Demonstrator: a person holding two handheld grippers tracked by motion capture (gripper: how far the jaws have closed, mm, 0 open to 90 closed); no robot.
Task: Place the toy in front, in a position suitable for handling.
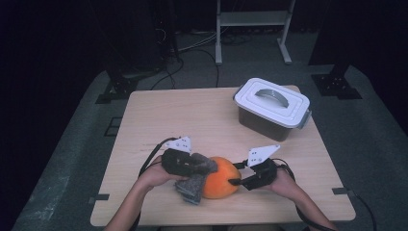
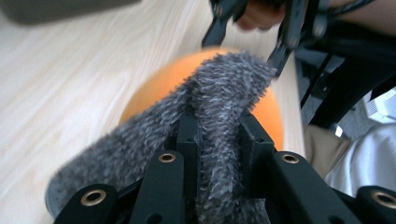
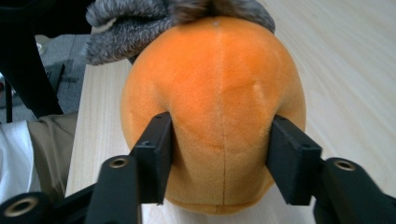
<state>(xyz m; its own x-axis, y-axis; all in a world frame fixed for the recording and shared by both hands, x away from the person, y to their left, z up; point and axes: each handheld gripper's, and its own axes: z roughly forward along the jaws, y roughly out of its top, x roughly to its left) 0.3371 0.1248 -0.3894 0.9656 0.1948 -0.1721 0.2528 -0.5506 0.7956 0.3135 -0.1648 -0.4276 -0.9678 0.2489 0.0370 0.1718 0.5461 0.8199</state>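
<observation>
An orange plush ball point(image 1: 221, 184) lies near the table's front edge. A grey fuzzy cloth point(image 1: 194, 186) is draped against its left side and top. My left gripper point(image 1: 204, 167) is shut on a fold of this cloth point(image 2: 219, 107), pinched tight between the jaws, with the orange ball point(image 2: 154, 88) just behind it. My right gripper point(image 1: 235, 181) comes in from the right. In the right gripper view its jaws point(image 3: 219, 144) press into both sides of the ball point(image 3: 219, 84), and the cloth point(image 3: 126, 28) lies over the ball's far end.
A white lidded box point(image 1: 272, 103) with a grey handle stands at the table's back right. The wooden table point(image 1: 168, 115) ends close behind both hands. A white metal frame point(image 1: 252, 19) stands on the floor beyond. The person's lap is just below the table's edge.
</observation>
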